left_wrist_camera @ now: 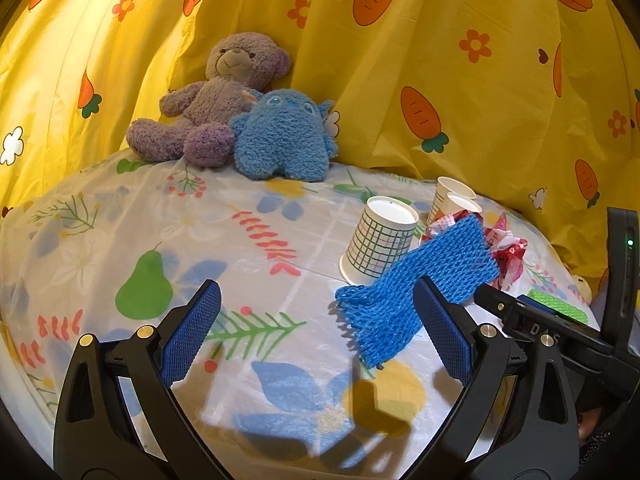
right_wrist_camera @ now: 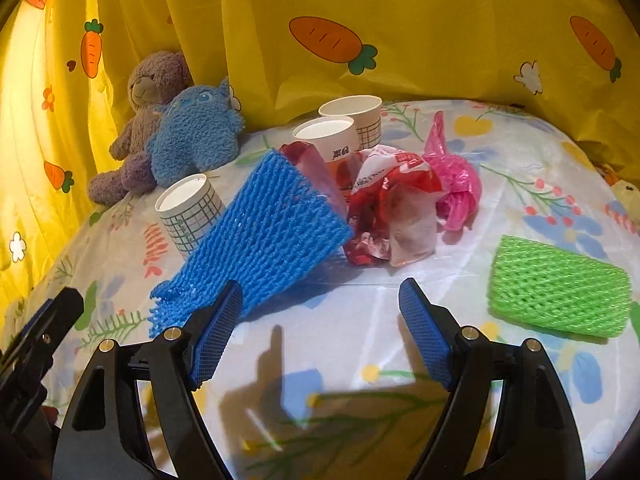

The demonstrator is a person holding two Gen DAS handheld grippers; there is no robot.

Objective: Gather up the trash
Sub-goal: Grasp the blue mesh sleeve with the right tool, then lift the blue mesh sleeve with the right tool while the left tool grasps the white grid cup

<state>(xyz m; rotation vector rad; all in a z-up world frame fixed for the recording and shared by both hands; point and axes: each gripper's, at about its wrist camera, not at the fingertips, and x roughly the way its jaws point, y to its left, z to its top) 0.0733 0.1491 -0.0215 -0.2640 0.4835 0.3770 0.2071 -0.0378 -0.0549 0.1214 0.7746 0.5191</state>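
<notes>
A blue foam net sleeve [left_wrist_camera: 416, 288] [right_wrist_camera: 264, 232] leans on an upturned checked paper cup [left_wrist_camera: 380, 246] [right_wrist_camera: 190, 212]. Behind it lie crumpled red-and-white wrappers [right_wrist_camera: 392, 204] [left_wrist_camera: 506, 254], a pink plastic bag [right_wrist_camera: 456, 184] and two upright paper cups [right_wrist_camera: 334, 136] [left_wrist_camera: 452, 196]. A green foam net [right_wrist_camera: 556, 288] [left_wrist_camera: 558, 306] lies flat at the right. My left gripper [left_wrist_camera: 320, 328] is open, with nothing between its pads, just short of the blue net. My right gripper [right_wrist_camera: 320, 328] is open too, above bare cloth in front of the wrappers.
A flower-and-fruit printed cloth [left_wrist_camera: 160, 240] covers the table. A brown teddy bear [left_wrist_camera: 212, 100] and a blue plush toy [left_wrist_camera: 284, 136] sit at the back against a yellow carrot-print curtain [left_wrist_camera: 440, 40]. The right gripper's black body [left_wrist_camera: 560, 328] shows at the left wrist view's right edge.
</notes>
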